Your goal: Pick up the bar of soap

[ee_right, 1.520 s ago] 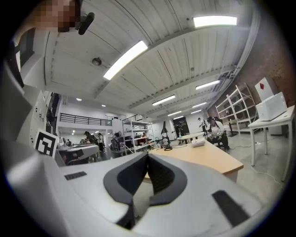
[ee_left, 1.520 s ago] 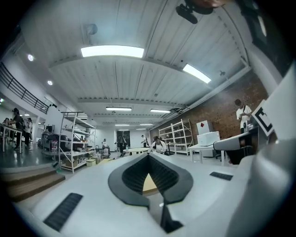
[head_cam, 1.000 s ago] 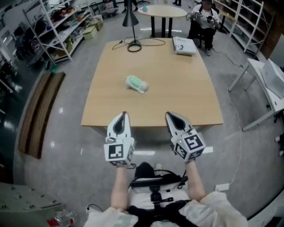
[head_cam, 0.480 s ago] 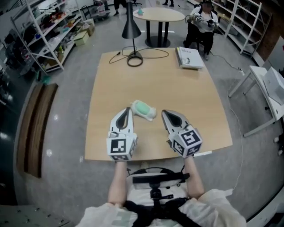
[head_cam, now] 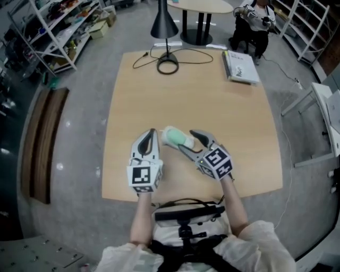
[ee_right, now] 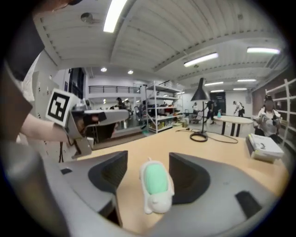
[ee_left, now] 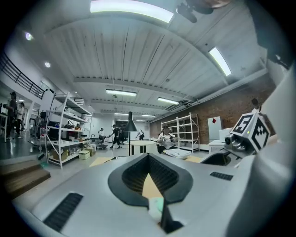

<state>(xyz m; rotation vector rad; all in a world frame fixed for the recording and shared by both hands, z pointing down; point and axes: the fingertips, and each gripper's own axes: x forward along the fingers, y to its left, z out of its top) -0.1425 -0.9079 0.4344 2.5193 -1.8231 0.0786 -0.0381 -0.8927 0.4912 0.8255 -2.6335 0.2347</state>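
Observation:
The bar of soap, pale green in a white wrapper, lies on the wooden table near its front edge. My right gripper is open, its jaws have just been opening, and they stand on either side of the soap with a gap on each side. My left gripper is shut and hovers just left of the soap, apart from it. In the left gripper view a sliver of the soap shows below the closed jaws. The left gripper also appears in the right gripper view.
A black desk lamp with a looping cord stands at the table's far edge. A stack of white papers lies at the far right corner. Metal shelves line the left side. A seated person is beyond the table.
Both grippers have moved forward over the table to the soap. The right gripper, shut before, now stands open round the soap. The left gripper stays shut.

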